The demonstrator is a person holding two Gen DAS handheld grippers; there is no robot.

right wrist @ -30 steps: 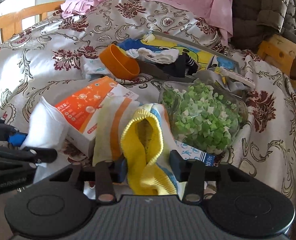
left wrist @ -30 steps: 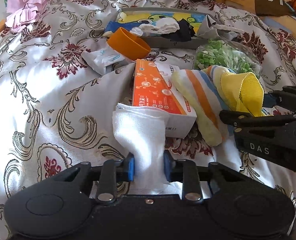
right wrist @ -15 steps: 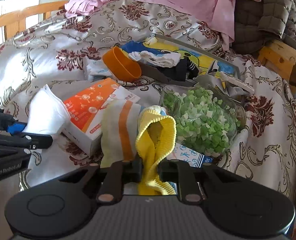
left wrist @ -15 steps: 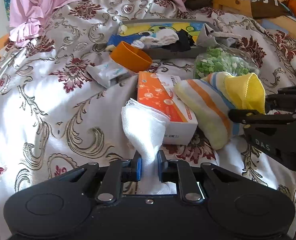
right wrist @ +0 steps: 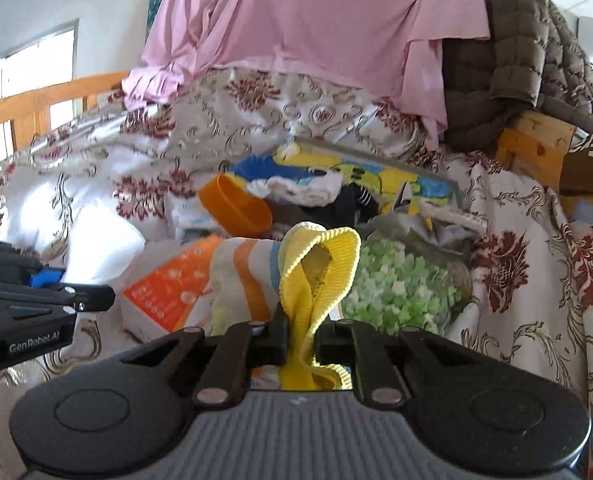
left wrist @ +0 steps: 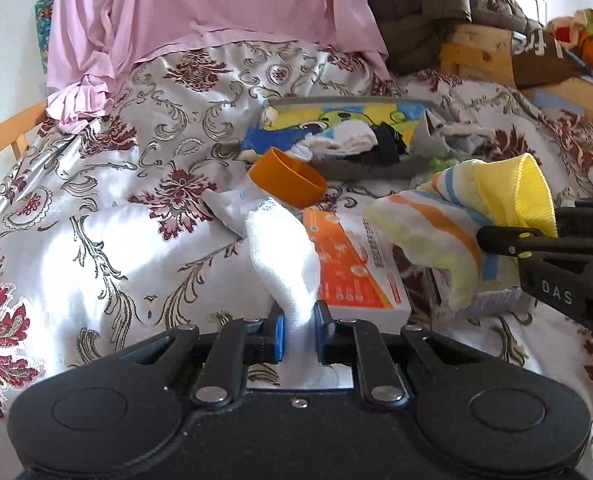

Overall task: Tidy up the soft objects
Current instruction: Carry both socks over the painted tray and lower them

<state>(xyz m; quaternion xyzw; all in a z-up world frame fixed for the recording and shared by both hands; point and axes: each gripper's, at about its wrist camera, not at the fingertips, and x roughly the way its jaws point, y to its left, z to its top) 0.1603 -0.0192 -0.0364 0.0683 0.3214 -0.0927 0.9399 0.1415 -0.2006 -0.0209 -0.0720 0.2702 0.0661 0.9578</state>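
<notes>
While each claw [left wrist: 299, 334] [right wrist: 301, 334] grips a sock, orange box [left wrist: 348, 276] and cup [left wrist: 288, 178] beyond.

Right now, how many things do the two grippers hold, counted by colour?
White: 1, the cloth in the left gripper.
Striped with yellow cuff: 1, the sock in the right gripper.
Total: 2.
</notes>
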